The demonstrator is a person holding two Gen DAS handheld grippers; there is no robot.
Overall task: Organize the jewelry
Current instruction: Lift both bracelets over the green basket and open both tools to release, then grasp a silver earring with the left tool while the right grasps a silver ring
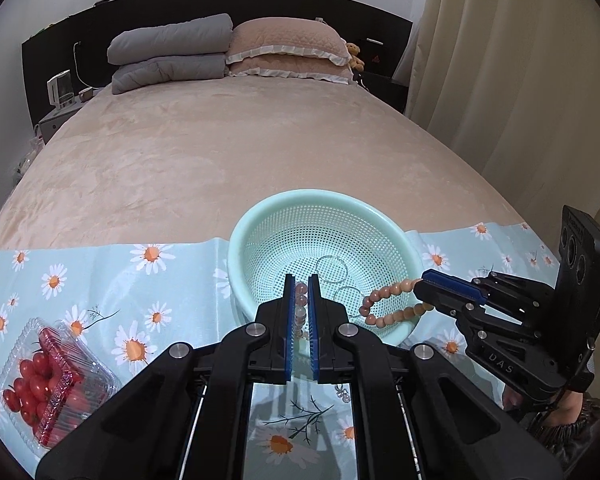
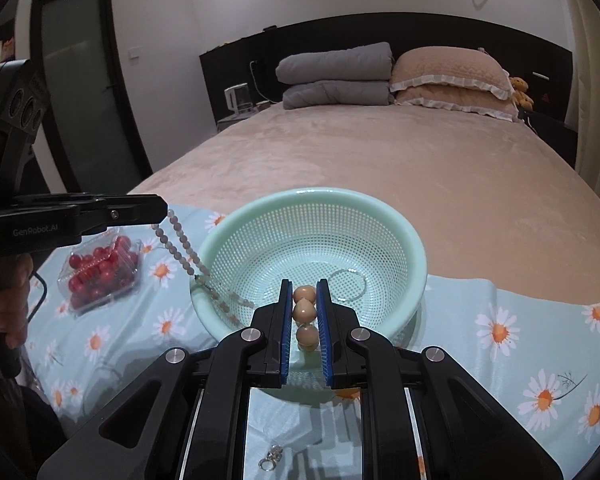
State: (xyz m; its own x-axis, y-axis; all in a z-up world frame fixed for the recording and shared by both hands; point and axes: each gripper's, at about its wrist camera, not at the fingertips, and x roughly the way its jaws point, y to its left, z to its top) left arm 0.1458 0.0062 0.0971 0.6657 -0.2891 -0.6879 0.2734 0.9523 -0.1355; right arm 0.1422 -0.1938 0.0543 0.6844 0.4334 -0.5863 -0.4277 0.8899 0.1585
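Lying in mint colander (image 2: 414, 248): thin bangles (image 2: 346, 285).

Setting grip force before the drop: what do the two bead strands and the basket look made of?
Right gripper strand: matte tan-pink beads, opaque, probably wood or a dull stone. Left gripper strand: smaller grey-pink beads, translucent and glossy, likely glass or polished stone. Basket: mint plastic, smooth and slightly shiny, with a moulded rim and perforated walls.

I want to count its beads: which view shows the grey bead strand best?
The right wrist view: the grey bead strand hangs full length from the left hand-held gripper over the basket rim. The left wrist view shows only a few beads between that gripper's fingers.
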